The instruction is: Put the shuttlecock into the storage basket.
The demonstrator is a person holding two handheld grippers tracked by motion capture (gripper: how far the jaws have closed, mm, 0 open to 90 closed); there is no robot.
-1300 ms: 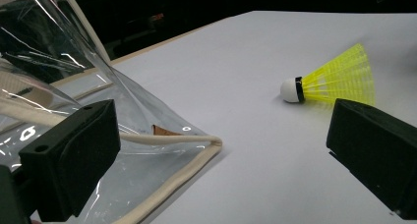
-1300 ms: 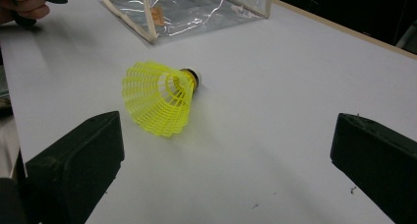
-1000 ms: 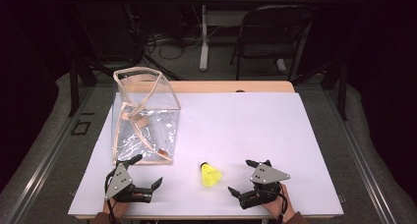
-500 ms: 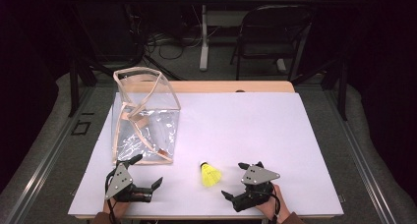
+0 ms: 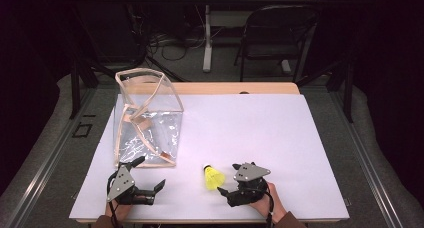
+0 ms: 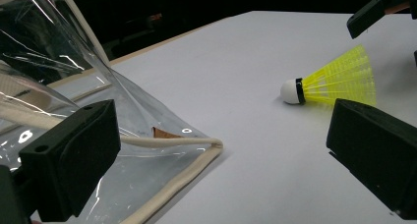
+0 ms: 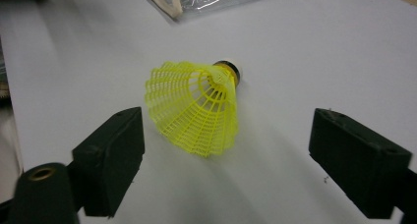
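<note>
As the person's right hand slid in from the right along the near edge of the white table sheet [image 5: 260,133], the right gripper [image 5: 226,194] drew up just beside the yellow plastic-mesh shuttlecock with its white cork nose [image 5: 213,177], where a second earlier it had sat well off to the side. Its jaws had just begun to close, though they still stood wide, and from the right gripper view the flared skirt [image 7: 194,111] lay ahead of the black pads [image 7: 110,157], not yet between them and untouched. The shuttlecock lay on its side on the sheet, in the same spot as before, nose pointing away from the person, near the front corner of the clear plastic tote bag with cream fabric trim [image 5: 145,123] that stood open at the left.

The left gripper [image 5: 150,178] had not stirred; it rested by the bag's near corner with its jaws spread and nothing in them.

To my eye the pickup was only starting: the right gripper needed a little more reach before its pads could pinch the soft skirt, which looked easy to crush.
</note>
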